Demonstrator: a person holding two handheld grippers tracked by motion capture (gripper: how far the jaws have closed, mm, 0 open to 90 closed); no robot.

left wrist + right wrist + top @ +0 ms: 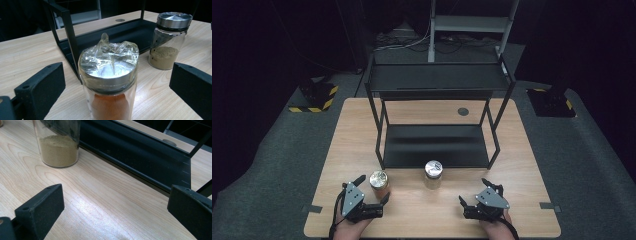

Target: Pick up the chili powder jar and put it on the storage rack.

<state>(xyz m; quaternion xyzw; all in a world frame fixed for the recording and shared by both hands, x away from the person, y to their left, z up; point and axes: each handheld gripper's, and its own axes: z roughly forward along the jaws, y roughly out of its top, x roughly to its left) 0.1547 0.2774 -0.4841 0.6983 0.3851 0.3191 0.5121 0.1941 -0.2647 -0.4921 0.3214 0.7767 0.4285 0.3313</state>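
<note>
Standing upright on table, near front edge: jar of orange powder, lid wrapped in crinkled plastic film. Jar framed between wide-apart jaws of left gripper, not touched. Jar of tan powder placed just in front of black shelf rack, metal lid bare. Right gripper held near it, jaws apart, nothing gripped. No label or writing seen on either jar.

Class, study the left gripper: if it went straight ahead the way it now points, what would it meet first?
Most likely the orange-powder jar, which stands between the open jaws of the left gripper, wrapped lid facing it.
</note>
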